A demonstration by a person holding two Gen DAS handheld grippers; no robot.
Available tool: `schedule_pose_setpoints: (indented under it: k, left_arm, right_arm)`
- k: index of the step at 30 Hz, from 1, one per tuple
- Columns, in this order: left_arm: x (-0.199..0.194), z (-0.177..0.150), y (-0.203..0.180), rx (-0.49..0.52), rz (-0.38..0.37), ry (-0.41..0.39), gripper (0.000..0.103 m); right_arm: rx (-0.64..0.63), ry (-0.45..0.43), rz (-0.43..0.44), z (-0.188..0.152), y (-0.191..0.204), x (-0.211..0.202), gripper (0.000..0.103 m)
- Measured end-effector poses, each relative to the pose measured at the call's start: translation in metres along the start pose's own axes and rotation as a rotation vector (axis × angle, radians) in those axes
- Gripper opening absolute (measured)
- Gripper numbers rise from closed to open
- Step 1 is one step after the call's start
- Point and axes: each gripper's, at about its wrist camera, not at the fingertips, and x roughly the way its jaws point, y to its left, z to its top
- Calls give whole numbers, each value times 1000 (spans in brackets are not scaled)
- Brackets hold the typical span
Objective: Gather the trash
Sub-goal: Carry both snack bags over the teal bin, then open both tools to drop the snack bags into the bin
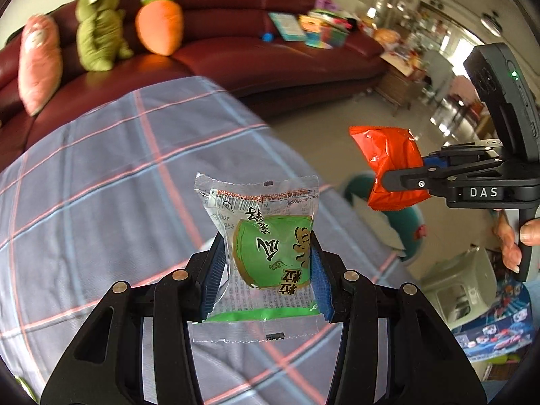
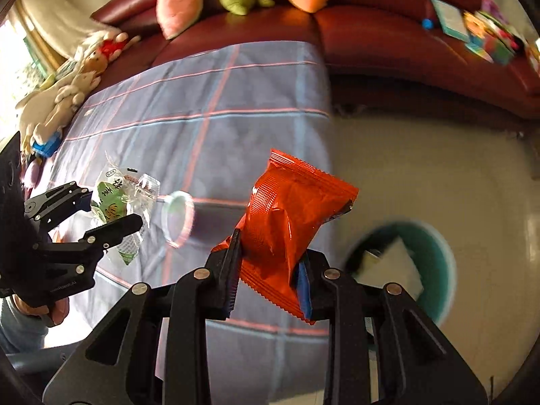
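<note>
Both claws are squeezing trash. Left claw (image 1: 268,263) pinches a clear and green wrapper (image 1: 260,236) between its blue pads, up in the air over the blue checked cloth (image 1: 101,175). Right claw (image 2: 270,266) pinches a red snack bag (image 2: 287,222), also lifted off the cloth. A clear plastic cup (image 2: 178,217) lies on its side on the cloth. Down on the floor sits a round teal bin (image 2: 435,260), near the red bag. Soft toys lean on the red couch (image 1: 219,57) behind.

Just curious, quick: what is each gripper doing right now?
Left gripper: closed on the green snack packet.
Right gripper: closed on the orange wrapper.
</note>
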Motion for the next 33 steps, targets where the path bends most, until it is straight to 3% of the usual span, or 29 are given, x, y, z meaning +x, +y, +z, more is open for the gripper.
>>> schedule_pose_setpoints:
  k: [14, 27, 29, 30, 31, 33]
  left_arm:
    - [72, 24, -116, 163, -133, 83, 47]
    - [149, 26, -179, 241, -217, 191, 49]
    - [153, 25, -182, 244, -223, 187, 55]
    - [155, 25, -184, 242, -220, 188, 63]
    - [155, 25, -184, 239, -214, 189, 78]
    - [152, 24, -181, 237, -194, 167, 91]
  right_arm:
    - [221, -20, -54, -70, -125, -29, 28]
    - [333, 3, -71, -90, -186, -18, 29]
    - [342, 4, -73, -92, -191, -18, 29]
    - [349, 6, -75, -93, -194, -17, 29]
    - [353, 8, -76, -93, -195, -15, 29]
    - [361, 14, -80, -94, -199, -13, 29]
